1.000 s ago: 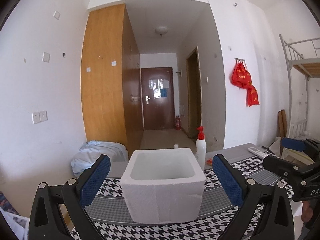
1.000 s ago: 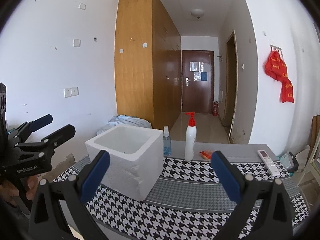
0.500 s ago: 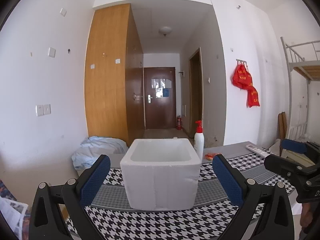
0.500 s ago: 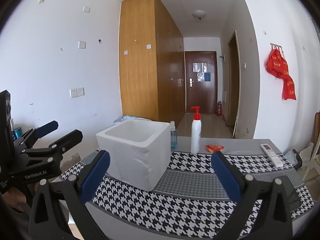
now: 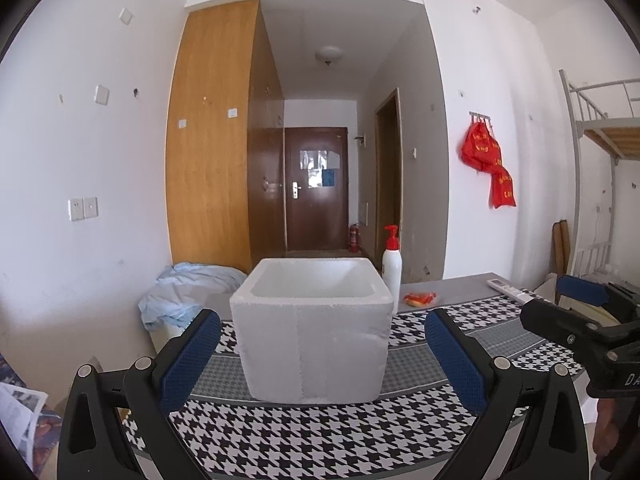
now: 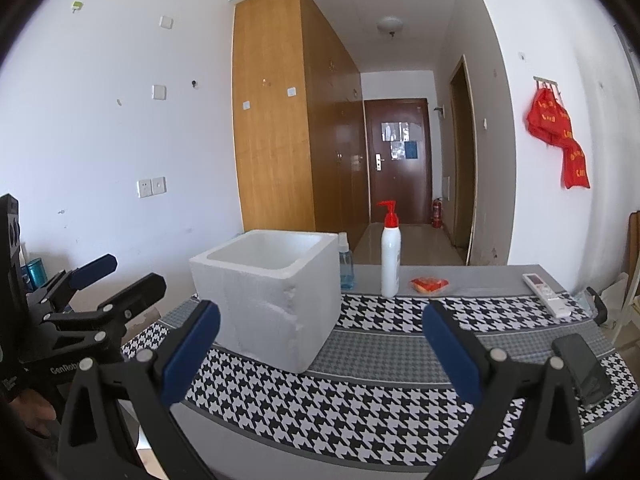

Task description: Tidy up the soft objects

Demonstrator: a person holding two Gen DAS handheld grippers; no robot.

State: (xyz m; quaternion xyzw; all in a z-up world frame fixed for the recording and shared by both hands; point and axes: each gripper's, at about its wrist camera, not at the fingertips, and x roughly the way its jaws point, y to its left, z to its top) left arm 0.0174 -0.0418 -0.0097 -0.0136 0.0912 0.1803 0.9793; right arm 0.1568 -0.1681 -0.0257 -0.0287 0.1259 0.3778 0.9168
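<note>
A white foam box (image 5: 312,326) stands open-topped on a houndstooth tablecloth (image 6: 360,400), and serves as the landmark here. The left gripper (image 5: 320,356) hovers in front of the box with its blue-padded jaws spread wide, holding nothing. The right gripper (image 6: 320,354) hangs to the right of the box, also spread wide and empty. No soft object is plainly visible on the table; only a small red-orange packet (image 6: 430,284) lies behind and to the right of the box, and what it is cannot be told. A white pump bottle (image 6: 390,258) with a red top stands just behind the box's right side, beside a blue spray bottle (image 6: 345,266). A remote control (image 6: 546,294) and a dark phone (image 6: 582,368) lie well to the box's right.

Risks, as a judgement: the light foam box could slide or tip if a jaw knocks it, and the tall pump bottle could topple on a reach towards the packet.

Readable writing: "GenRob" on the left gripper's body seen from the right wrist; "DA" on the right gripper's.
</note>
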